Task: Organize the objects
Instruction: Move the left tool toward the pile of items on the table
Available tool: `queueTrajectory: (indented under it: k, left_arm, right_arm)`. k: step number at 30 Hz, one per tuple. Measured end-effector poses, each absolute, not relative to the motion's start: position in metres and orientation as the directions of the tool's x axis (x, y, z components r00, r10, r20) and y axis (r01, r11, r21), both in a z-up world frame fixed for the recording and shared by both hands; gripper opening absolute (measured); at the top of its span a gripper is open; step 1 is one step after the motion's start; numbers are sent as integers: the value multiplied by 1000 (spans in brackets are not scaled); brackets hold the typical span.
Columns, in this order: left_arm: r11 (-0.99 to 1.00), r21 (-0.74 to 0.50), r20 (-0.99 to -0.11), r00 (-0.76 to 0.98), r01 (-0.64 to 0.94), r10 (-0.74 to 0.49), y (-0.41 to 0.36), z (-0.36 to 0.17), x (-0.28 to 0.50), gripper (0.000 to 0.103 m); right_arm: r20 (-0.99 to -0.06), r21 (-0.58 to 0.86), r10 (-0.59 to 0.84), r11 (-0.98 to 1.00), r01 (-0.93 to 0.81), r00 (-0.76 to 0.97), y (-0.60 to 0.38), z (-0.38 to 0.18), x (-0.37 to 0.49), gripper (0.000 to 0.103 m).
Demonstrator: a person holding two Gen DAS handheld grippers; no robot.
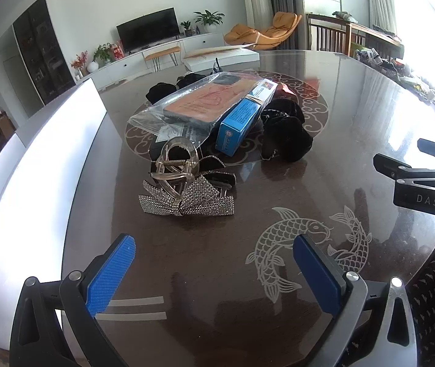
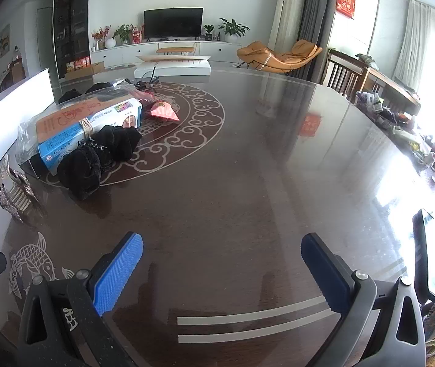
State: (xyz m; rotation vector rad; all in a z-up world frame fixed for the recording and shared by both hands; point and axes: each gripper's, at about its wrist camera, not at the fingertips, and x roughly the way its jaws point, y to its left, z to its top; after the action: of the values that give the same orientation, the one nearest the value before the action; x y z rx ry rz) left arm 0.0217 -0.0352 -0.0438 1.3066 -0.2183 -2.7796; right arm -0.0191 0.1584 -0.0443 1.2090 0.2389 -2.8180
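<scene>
Our left gripper (image 1: 214, 275) and right gripper (image 2: 222, 272) hover with jaws spread wide, grasping nothing. Ahead of the left one we see the rhinestone bow (image 1: 187, 202) under a clear hair claw (image 1: 174, 165); beyond them lie the blue box (image 1: 239, 125) and black scrunchies (image 1: 284, 134) on the table (image 1: 355, 116).

A dark, glossy bench (image 1: 355, 128) with pale cloud scrolls and fish inlaid carries a loose heap: a rhinestone bow (image 1: 187, 200) under a clear claw clip (image 1: 174, 168), a blue box (image 1: 239, 125), a bagged phone case (image 1: 199, 104), black scrunchies (image 1: 284, 136), and a red packet (image 2: 164, 110) farther back.
</scene>
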Motion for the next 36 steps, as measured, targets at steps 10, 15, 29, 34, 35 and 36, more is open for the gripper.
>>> queueTrajectory:
  k: [10,15,29,34,35,36]
  left_arm:
    - [-986,164,-782,-608,5,-133,-38,-57,17,103]
    - [-986,166,-797,-588,11,-140,-41,-64,14,103]
    - [-993,114,-815,-570,17,-103,-45,-68,4,103]
    - [-995,99,-820,-566,14,-90,-46,-68,2,103]
    - [-995,98,-821,-565,13,-88,-46,-68,2,103]
    - [-995,97,-822,-562,10,-86,-46,-68,0,103]
  right_arm:
    - [-752,-117,-1,-984,134,-659,157,-52,-23,103]
    - [-767,-108,-2,-985,133,-642,158,-55,-24,103]
    - [-790,-66,-30,-989,133,-612,160,-63,-29,103]
    - [-801,-17,-60,-992,124,-595,164,-65,-31,103]
    - [-801,-13,-63,-992,123,-595,165,-65,-32,103]
    - [-802,-15,-61,-992,122,-595,164,-65,-31,103]
